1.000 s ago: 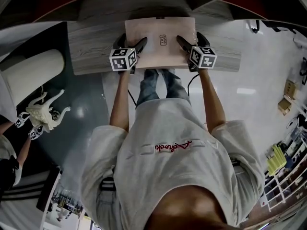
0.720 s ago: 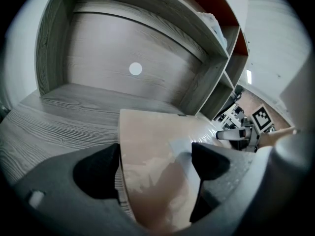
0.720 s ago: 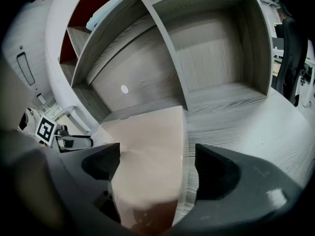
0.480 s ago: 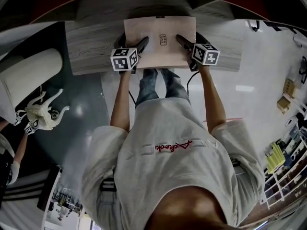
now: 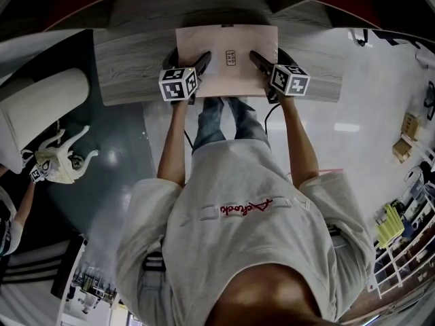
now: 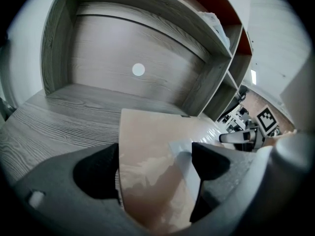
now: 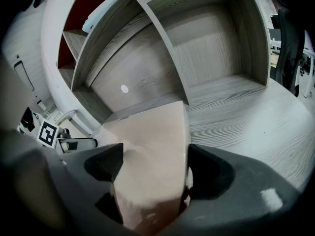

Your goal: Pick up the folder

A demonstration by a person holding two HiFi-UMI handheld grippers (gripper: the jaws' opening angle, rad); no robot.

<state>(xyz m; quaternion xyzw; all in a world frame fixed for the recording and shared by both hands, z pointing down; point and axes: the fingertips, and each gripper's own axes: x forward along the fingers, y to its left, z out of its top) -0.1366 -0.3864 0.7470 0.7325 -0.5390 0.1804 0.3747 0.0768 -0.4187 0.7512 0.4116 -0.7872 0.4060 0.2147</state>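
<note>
Two grippers are on the folder [image 5: 228, 80], one per side. The folder is tan and lies flat on the grey wood-grain table [image 5: 126, 73], with its near edge overhanging the table's front edge toward us. It has a small label [image 5: 230, 56] near its middle.

The left gripper [image 5: 202, 61] sits at the folder's near-left corner and the right gripper [image 5: 255, 57] at the near-right corner, both angled down and inward.

Left gripper view: the fingers [image 6: 96, 171] are apart with the folder corner running up between them, and we see no squeeze on it.

Right gripper view: the fingers [image 7: 209, 171] are wide apart too and have just been closing a little. The folder corner is between them, not clamped.

The folder isn't lifted yet. An open shelf unit [image 6: 211, 77] stands at the back of the table, beyond the folder's far edge.
</note>
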